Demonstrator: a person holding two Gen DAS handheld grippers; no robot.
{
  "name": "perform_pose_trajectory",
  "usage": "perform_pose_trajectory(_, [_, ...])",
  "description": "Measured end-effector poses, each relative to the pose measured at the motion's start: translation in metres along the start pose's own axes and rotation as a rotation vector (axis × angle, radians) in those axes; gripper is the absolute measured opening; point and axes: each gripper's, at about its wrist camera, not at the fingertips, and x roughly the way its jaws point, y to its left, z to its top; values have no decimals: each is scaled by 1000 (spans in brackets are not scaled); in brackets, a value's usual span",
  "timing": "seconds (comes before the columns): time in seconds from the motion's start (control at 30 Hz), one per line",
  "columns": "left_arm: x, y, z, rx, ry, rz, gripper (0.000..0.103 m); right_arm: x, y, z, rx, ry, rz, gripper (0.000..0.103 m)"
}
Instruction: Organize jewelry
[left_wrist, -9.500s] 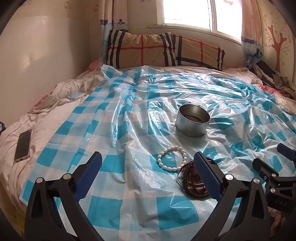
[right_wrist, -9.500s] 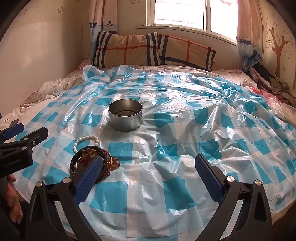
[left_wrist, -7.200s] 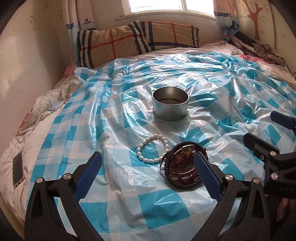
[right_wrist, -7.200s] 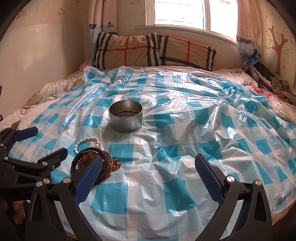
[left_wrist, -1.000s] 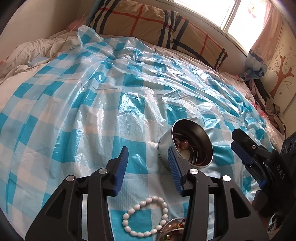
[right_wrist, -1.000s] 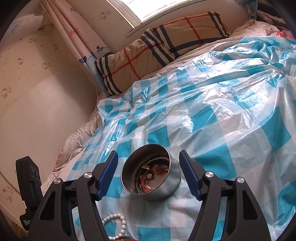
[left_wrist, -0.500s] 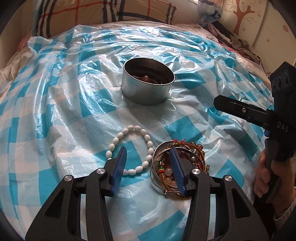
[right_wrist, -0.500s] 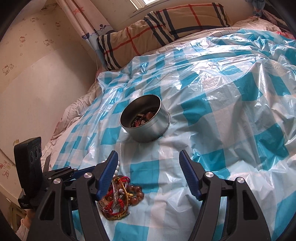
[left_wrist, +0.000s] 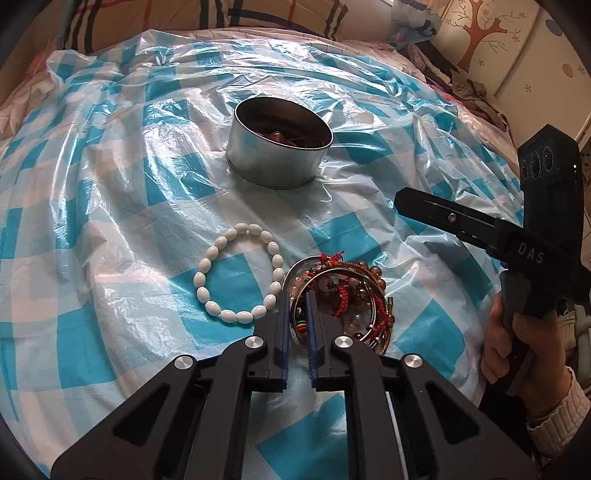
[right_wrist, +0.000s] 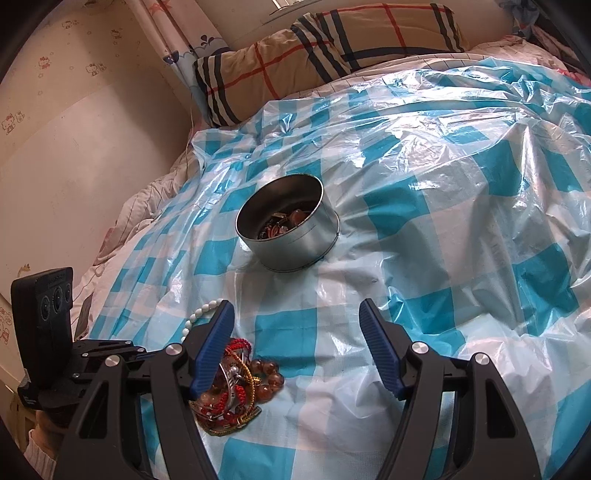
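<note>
As the left gripper (left_wrist: 296, 314) had clamped on a thin bangle (left_wrist: 301, 291) low in frame and the right gripper (right_wrist: 295, 354) stood open, a slow straight lift toward the tin (left_wrist: 277, 162) at upper centre seemed advisable, lest the tangled pile (left_wrist: 343, 299) drag along.

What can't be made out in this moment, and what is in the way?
- Left wrist view: whether the left hand-held gripper pinches a bangle or only lies over the pile; its own fingers cover the spot.
- Both views: what fills the tin; its wall and shadow hide most.
- Right wrist view: most of the white bracelet, behind the right hand-held gripper finger.
</note>
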Motion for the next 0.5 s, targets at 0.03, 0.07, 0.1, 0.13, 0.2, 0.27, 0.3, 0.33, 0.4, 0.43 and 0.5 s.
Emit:
perform_pose_trajectory(0.03, [-3, 0, -2, 0, 0, -2, 7, 1, 1, -1, -10, 6, -9, 68])
perform_pose_trajectory(0.07, [-7, 1, -4, -1, -2, -5, 6, 3, 3, -1, -19, 12, -18, 68])
perform_pose_trajectory(0.1, [-11, 4, -5, -5, -6, -8, 6, 4, 4, -2, -27, 19, -26, 68])
perform_pose_trajectory(0.13, [-14, 6, -7, -13, -10, -14, 6, 6, 6, -3, -37, 28, -36, 68])
perform_pose_trajectory(0.2, [-22, 11, -11, -34, -22, -39, 6, 10, 10, -5, -62, 47, -45, 68])
perform_pose_trajectory(0.27, [-27, 17, -16, -45, -27, -15, 4, 14, 17, -7, -99, 60, -44, 68])
perform_pose_trajectory(0.3, [-26, 19, -19, -43, -17, 3, 4, 16, 21, -8, -119, 68, -45, 68])
perform_pose_trajectory(0.33, [-24, 23, -22, -47, -6, 7, 4, 17, 26, -9, -142, 75, -44, 68])
perform_pose_trajectory(0.4, [-23, 30, -26, -62, 2, -7, 4, 20, 34, -13, -186, 95, -40, 68])
perform_pose_trajectory(0.43, [-23, 32, -27, -70, 2, -20, 4, 22, 39, -16, -209, 107, -41, 68])
perform_pose_trajectory(0.5, [-24, 34, -27, -75, -6, -29, 4, 24, 47, -21, -251, 131, -31, 68])
